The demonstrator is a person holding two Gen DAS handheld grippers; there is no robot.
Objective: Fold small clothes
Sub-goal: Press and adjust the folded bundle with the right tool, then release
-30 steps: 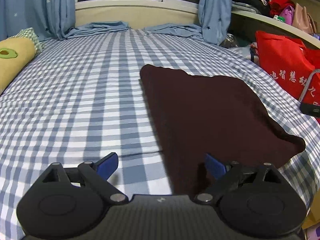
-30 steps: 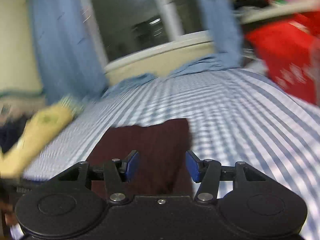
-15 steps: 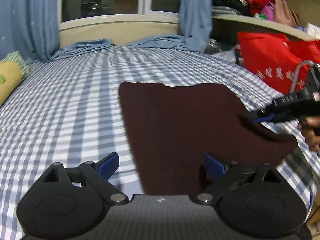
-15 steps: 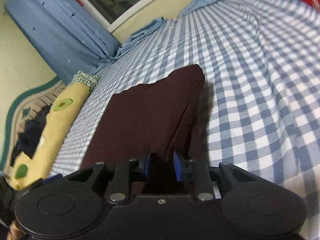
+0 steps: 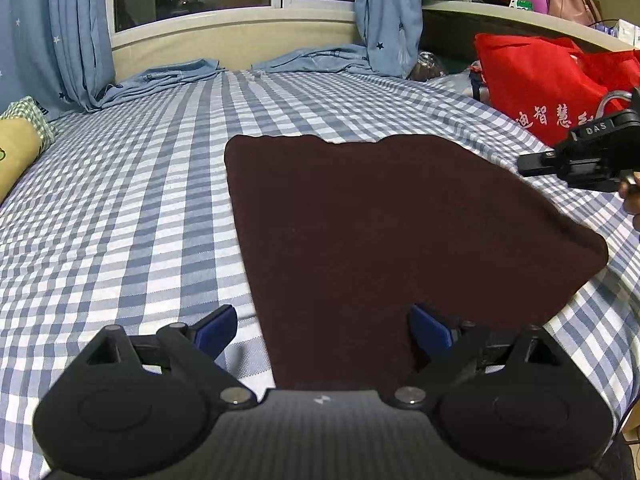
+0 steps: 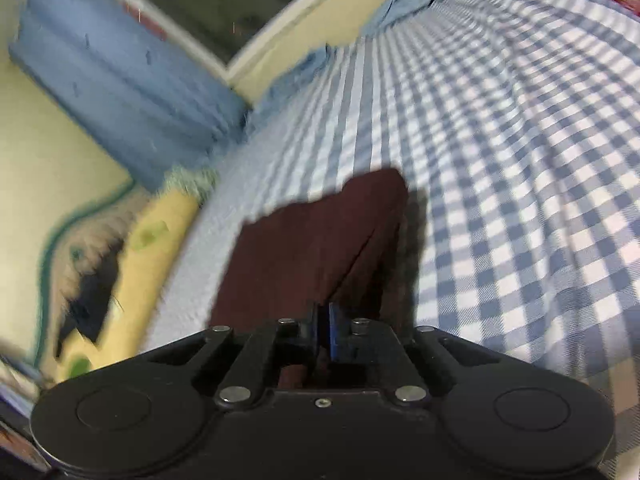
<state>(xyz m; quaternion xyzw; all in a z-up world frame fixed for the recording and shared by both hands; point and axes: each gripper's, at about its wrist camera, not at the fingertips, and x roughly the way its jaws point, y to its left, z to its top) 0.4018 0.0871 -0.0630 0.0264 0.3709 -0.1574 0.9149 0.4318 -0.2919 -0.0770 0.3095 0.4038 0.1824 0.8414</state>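
Yellow cushion: a soft yellow cushion with green patches (image 5: 16, 152) lies at the bed's far left edge, well apart from the work.
Bed: a mattress under a blue-and-white checked sheet (image 5: 120, 208) carries everything; crumpled blue cloth (image 5: 176, 78) sits at its head, below the window.
Left tool: the left tool (image 5: 324, 324) hovers low over the near hem, its blue-padded fingers (image 5: 216, 326) spread wide and holding nothing; one pad stands over bare sheet, the other over the fabric.
Garment: the dark maroon knit garment (image 5: 380, 224) lies mostly flat, right of the bed's middle, its long axis running away from the left tool toward the window; its left edge is straight, its far edge slightly wavy.
Right tool: the right tool (image 6: 322, 326) is pinched narrow on a fold of the maroon fabric along the garment's right-hand edge. Its own view, blurred, shows that side raised off the sheet into a ridge with a shadow beneath.
Red bag: a red fabric bag with white characters (image 5: 536, 88) stands beyond the bed's right side, near that tool.
Key relation: the gripped edge lies to the right of the garment's centre line and the free edge to the left, so the fold probably turns on carrying the right side leftward across the long axis.
Nearer hand: the right tool already has the cloth; the left one is closest to the near-left corner and looks placed to pin or take it.
Risk: the knit looks limp, so the lifted edge may sag and crease unevenly.
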